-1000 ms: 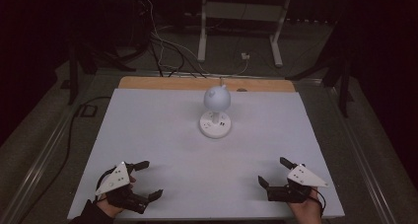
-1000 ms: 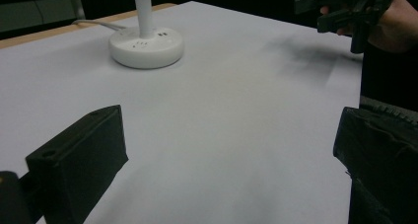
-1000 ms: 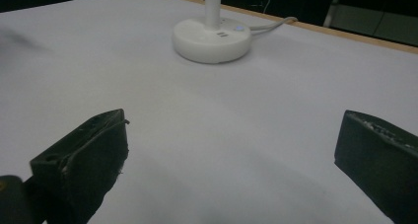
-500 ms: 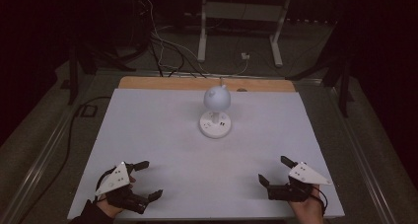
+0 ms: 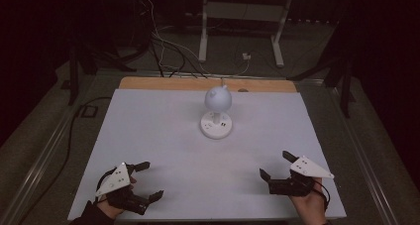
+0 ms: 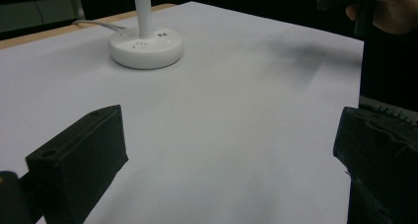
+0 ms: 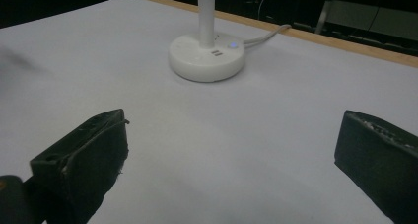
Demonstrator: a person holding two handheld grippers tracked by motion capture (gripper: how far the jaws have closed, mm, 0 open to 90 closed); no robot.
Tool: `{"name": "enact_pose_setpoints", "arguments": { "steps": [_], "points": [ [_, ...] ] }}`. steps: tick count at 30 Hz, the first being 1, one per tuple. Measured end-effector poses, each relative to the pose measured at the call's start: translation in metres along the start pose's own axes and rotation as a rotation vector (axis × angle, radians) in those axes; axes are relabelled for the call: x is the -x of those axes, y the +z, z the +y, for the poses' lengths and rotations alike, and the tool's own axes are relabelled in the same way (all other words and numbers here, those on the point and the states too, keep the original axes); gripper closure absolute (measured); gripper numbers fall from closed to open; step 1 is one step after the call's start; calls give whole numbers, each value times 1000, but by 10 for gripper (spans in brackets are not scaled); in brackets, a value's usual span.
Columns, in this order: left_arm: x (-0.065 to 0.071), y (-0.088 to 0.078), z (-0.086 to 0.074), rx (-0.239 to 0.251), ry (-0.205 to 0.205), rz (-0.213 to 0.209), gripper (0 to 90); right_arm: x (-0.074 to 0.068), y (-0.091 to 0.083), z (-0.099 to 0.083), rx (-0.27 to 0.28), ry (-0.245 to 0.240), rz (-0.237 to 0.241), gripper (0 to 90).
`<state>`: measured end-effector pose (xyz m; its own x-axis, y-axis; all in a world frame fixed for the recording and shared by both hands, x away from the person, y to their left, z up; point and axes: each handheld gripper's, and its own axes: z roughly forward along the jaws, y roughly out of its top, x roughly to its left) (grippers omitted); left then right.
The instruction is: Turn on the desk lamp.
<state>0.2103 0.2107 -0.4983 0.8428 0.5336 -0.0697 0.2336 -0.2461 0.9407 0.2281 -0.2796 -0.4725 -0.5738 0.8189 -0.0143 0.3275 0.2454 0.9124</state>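
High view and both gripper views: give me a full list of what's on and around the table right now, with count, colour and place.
Desk lamp: one, white, round base and globe head, standing at the far middle of the table; small lit button on its base in the right gripper view.
Lamp cable: one, white, running from the base over the far edge.
Table: one, white top with a wooden strip along the far edge.
Floor cables: several, dark and white, behind the table.
Metal stand: one, pale, on the floor beyond.
Left gripper: one, black, near left corner, jaws apart.
Right gripper: one, black, near right corner, jaws apart.
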Motion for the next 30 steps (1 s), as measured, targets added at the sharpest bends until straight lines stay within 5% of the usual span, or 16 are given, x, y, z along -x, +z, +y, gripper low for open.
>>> {"name": "enact_pose_setpoints", "arguments": {
  "steps": [30],
  "points": [
    [0,0,0,4,-6,-2,3,-7,33,36,14,-29,77,0]
  ]
}}
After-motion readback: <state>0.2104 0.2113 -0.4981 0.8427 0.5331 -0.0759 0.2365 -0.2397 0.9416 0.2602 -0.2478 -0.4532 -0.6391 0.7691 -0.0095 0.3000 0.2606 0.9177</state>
